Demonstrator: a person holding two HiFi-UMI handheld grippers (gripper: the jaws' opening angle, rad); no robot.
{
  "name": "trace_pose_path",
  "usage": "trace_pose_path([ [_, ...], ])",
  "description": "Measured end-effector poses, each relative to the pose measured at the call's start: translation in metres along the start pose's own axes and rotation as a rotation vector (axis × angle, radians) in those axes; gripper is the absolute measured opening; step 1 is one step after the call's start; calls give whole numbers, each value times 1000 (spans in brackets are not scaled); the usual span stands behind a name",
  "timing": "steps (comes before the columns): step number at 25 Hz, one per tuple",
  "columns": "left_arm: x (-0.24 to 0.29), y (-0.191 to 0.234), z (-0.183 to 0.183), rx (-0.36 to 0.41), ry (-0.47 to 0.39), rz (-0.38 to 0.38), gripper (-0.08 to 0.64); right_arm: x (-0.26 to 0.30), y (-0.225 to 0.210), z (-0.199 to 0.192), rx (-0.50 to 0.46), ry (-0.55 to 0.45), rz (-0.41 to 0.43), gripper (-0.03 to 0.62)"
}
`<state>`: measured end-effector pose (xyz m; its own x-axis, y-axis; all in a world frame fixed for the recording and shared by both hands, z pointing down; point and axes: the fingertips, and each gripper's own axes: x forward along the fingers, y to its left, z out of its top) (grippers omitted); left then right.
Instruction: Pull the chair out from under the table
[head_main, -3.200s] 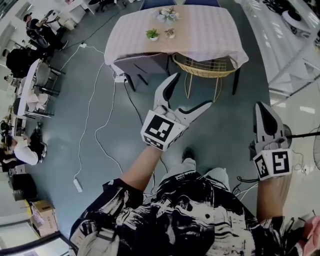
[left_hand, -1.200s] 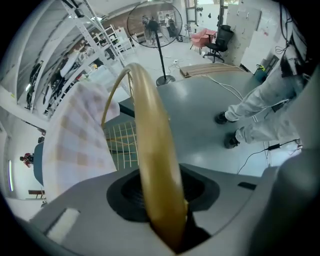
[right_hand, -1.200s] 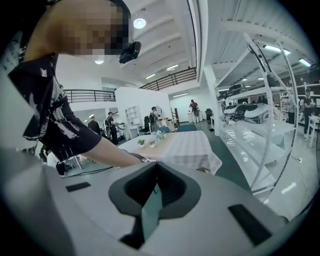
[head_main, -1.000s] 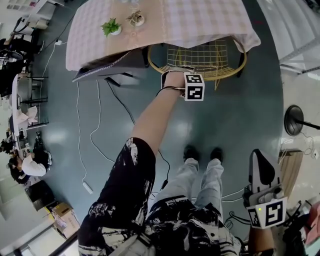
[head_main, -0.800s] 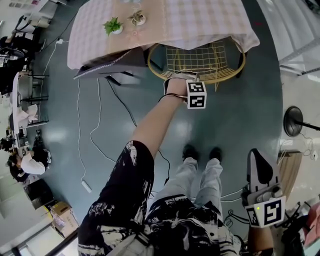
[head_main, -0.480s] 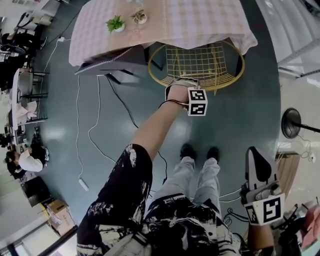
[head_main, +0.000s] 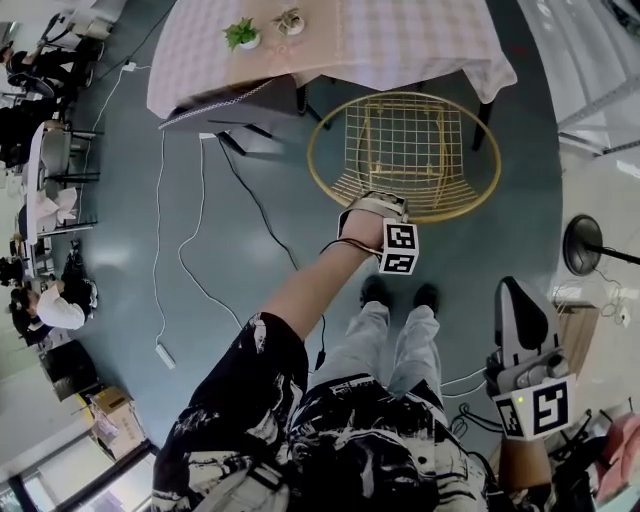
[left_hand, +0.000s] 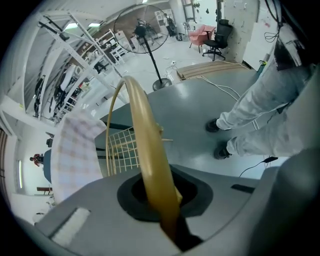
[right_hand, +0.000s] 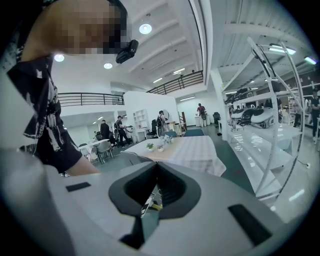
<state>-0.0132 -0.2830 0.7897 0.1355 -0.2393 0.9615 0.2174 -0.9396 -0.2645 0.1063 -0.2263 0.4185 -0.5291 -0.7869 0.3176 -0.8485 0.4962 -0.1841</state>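
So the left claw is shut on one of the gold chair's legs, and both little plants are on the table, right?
Not a leg: the left claw is shut on the round rim of the gold chair, as the left gripper view shows. Both little plants are on the table.

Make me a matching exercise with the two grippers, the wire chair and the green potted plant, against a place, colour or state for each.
Things:
1. left gripper
2. right gripper
3. wire chair
4. green potted plant

Place, colour or state:
A. on the tablecloth
B. gold
C. shut on the chair's rim
D. lower right of the head view, holding nothing

Pairs: 1-C, 2-D, 3-B, 4-A
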Motion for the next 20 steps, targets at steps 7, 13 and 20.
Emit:
trace_pose_path([
  [7, -21, -79, 37, -66, 26, -21, 20, -30, 4, 14, -26, -36, 12, 3],
  [13, -48, -167, 65, -90, 38, -61, 20, -83, 22, 14, -40, -55, 15, 3],
  [20, -65, -233, 87, -117, 56, -113, 23, -108, 27, 19, -54, -72, 31, 3],
])
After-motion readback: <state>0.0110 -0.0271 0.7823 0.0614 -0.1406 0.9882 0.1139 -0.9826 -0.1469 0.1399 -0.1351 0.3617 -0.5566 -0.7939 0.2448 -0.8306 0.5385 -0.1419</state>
